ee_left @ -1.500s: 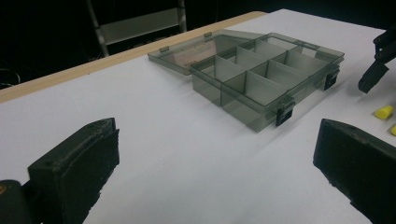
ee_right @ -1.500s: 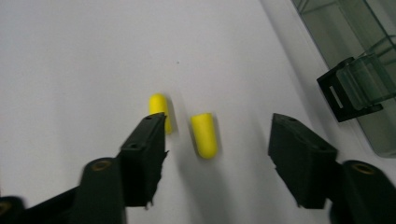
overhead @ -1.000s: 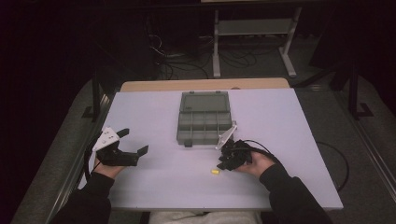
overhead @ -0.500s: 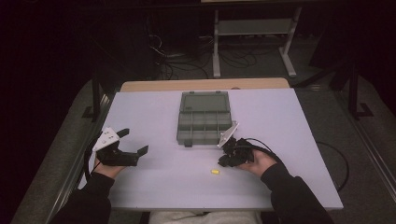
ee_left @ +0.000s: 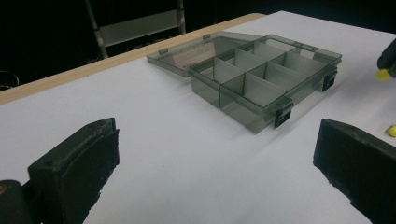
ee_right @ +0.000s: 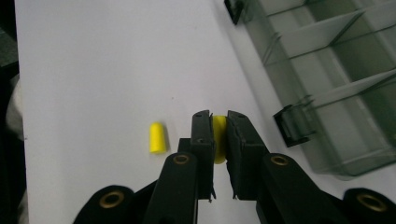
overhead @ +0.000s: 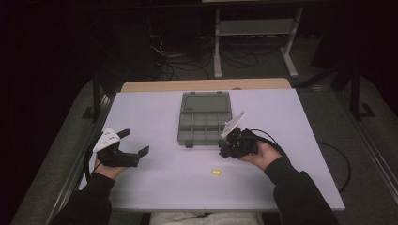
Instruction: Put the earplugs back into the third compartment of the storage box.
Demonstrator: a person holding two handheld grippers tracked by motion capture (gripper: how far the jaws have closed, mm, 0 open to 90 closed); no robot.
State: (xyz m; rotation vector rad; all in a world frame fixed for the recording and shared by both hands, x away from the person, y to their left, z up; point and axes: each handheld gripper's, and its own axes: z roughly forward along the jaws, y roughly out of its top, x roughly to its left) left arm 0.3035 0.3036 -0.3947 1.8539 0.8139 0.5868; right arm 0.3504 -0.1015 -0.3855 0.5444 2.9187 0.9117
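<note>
A smoky-grey compartment box [overhead: 205, 123] lies open mid-table, its lid [overhead: 206, 101] folded flat behind it. My right gripper [overhead: 225, 152] hovers just off the box's front right corner, shut on a small yellow foam plug [ee_right: 219, 135] pinched between its pads. A second yellow plug [overhead: 216, 172] lies loose on the white tabletop [overhead: 155, 112], seen just left of the jaws in the right gripper view [ee_right: 158, 137]. At the table's left side my left gripper [overhead: 136, 141] rests open, its jaws wide apart and nothing between them [ee_left: 215, 158], facing the box [ee_left: 266, 79].
The box's compartments look bare. A wooden strip [overhead: 206, 85] borders the table's far edge, with a metal stand [overhead: 253, 28] and cables on the dark floor behind. White tabletop lies open between the two hands.
My right gripper has lifted off the table and shifted slightly toward the box, carrying one yellow plug. The other plug stays where it lay. The left hand has kept still.
</note>
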